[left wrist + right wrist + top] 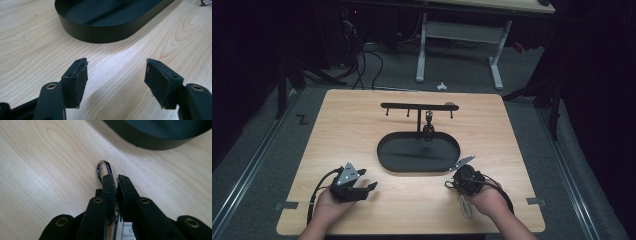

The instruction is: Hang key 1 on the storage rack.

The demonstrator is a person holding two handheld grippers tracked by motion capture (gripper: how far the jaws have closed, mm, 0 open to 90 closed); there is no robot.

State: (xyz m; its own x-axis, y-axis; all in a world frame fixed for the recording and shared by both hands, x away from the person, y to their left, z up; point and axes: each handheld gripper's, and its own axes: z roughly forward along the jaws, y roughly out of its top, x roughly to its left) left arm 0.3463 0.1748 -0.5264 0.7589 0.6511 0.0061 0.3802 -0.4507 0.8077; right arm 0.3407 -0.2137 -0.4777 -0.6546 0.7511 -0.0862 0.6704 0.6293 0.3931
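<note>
While the right gripper (115, 178) is pinching a small metal clip (103, 170) between its nearly closed jaws, the clip's rounded chrome loop is sticking out just past the fingertips, low over the wooden table (362, 125). The clip's long axis is running in line with the jaws, pointing forward and slightly left in the right gripper view. Ahead of it, the black oval tray (160, 137) is lying near, its wall just beyond the loop.

From above, the right gripper (460, 167) is sitting at the tray's near right corner, closer to the rack (419, 106) than the other hand. The rack is standing at the tray's far edge, a horizontal bar on one post, and it is carrying four short pegs; one dark item (429, 131) is already hanging there. The likely next move is carrying the clip forward and up to a free peg.

The left gripper (116, 75) is resting with jaws wide apart, holding nothing, facing the tray's near wall.

Count: two grippers, one tray, one rack, one held clip.
</note>
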